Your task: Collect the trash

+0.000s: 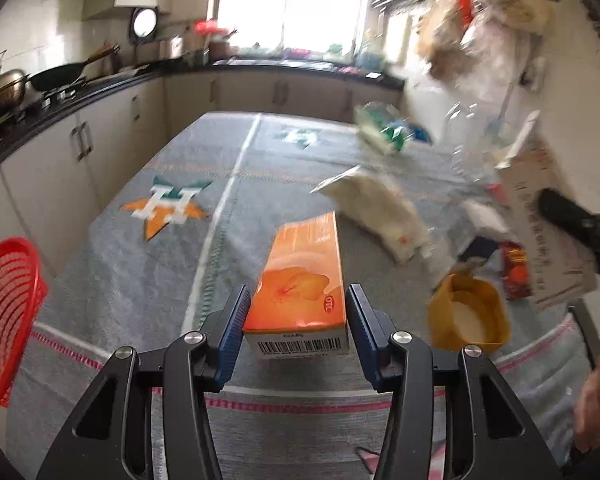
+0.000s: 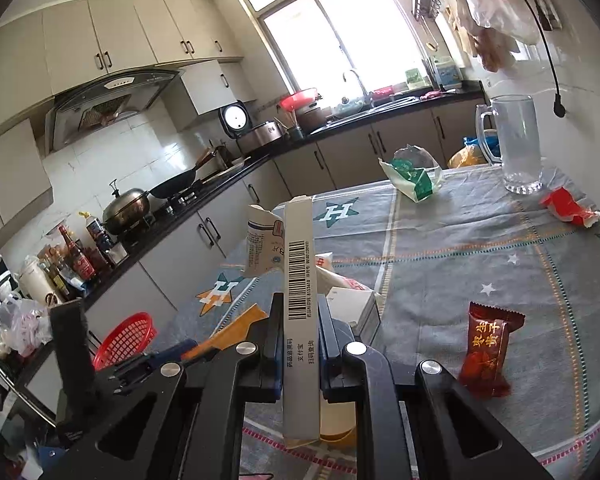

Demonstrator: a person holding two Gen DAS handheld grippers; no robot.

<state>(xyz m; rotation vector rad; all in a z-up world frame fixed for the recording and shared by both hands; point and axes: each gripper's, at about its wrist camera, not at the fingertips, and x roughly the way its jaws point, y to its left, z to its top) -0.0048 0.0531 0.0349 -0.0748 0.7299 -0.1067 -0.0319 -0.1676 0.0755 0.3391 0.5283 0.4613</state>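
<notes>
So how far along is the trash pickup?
Early, it seems: the red basket shows nothing inside. In hand: the left hand-held gripper holds an orange box, the right one a white carton. Left: the red candy wrapper and green-white bag.

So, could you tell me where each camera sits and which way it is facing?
Left wrist: sits on the left gripper, looking down along the grey tablecloth towards the window. Its fingers clamp an orange box, and a hand shows at the right edge.
Right wrist: sits on the right gripper, looking across the table towards the wok and window. Its fingers clamp a white barcoded carton.
Shared: the red basket, the green-and-white bag, the tablecloth and the window.
</notes>
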